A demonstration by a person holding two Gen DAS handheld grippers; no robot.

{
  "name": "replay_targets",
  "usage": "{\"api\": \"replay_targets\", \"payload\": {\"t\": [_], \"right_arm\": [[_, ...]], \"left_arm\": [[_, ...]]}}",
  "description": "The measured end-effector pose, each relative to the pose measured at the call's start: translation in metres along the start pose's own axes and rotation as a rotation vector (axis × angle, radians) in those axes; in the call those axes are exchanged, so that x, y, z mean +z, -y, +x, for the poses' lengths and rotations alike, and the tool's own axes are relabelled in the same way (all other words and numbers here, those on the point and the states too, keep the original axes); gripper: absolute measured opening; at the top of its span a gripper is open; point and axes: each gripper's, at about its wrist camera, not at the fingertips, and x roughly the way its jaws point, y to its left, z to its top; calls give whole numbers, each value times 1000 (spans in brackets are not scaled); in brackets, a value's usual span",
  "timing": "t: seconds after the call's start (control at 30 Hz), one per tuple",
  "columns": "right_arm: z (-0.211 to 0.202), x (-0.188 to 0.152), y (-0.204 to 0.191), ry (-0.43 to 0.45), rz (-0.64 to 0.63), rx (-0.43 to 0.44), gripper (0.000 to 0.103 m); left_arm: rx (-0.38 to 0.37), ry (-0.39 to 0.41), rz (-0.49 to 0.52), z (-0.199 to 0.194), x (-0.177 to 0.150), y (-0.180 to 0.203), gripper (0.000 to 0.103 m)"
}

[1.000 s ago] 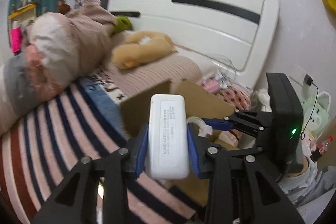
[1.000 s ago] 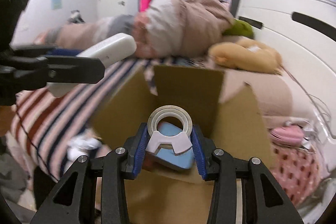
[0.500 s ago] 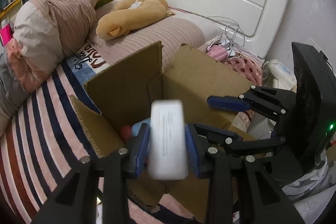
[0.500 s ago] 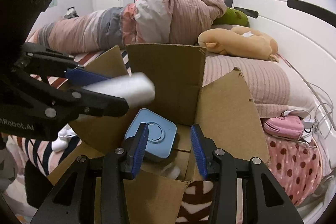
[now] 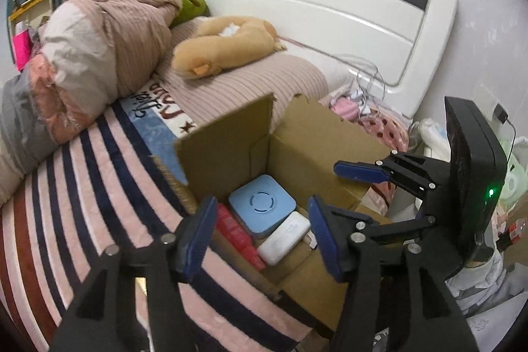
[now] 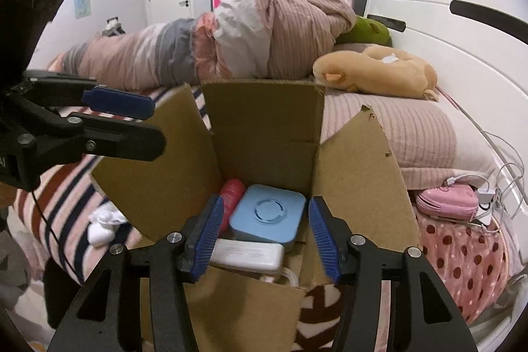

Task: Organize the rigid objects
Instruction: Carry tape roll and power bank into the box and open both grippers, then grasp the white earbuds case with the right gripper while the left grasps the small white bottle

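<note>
Inside the corrugated cardboard box point(image 5: 316, 154), rounded blue square case point(image 5: 261, 208), smooth white slab point(image 5: 284, 238), both grippers' ribbed fingers point(image 5: 196, 238) opening, empty.

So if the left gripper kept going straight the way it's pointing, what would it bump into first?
Probably the white box lying in the cardboard box, beside the blue case. The left gripper is opening, nothing between its fingers; depth is unclear.

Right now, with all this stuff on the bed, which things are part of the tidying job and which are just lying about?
Part of the job:
- cardboard box
- blue square case
- white power bank
- red bottle
- left gripper and right gripper, jaws opening with nothing between them

Just lying about:
- tan plush toy
- bundled quilt
- pink pouch
- white socks
</note>
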Motion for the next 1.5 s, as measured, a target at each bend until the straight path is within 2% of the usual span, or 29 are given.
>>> {"api": "replay_targets", "payload": {"t": [0.17,0.37,0.5,0.6,0.77,0.97,1.1,1.2,1.27,1.3,1.37,1.43,1.5], "right_arm": [[-12,13,-21,49,-17,33,50],[-24,33,-78,118,-88,175,50],[-16,37,-120,94,-143,298,50],[0,28,-153,43,-196,358,50],[42,-1,-193,-102,-249,427,50],[101,-46,-203,-260,-241,438,50],[126,-64,-205,-289,-265,410,55],[134,-64,-207,-255,-282,420,55],[136,-65,-211,-246,-305,411,50],[135,-65,-213,-250,-311,409,50],[133,-65,-212,-258,-320,384,50],[124,-66,-209,-261,-334,360,50],[116,-68,-203,-258,-329,319,50]], "left_arm": [[57,69,-49,-38,-16,-27,59],[163,122,-156,-82,-61,-80,59],[243,110,-218,-97,-107,-116,59],[277,92,-257,-97,-139,-136,59],[241,44,-328,-79,-186,-158,59],[172,-16,-388,-44,-218,-164,59],[68,-31,-404,-21,-225,-161,58],[22,-36,-399,-5,-220,-157,54],[19,-52,-386,6,-215,-156,48],[15,-66,-372,15,-212,-153,40],[7,-83,-354,22,-208,-151,34],[-4,-91,-331,28,-206,-147,23],[8,-102,-304,33,-204,-141,22]]}}
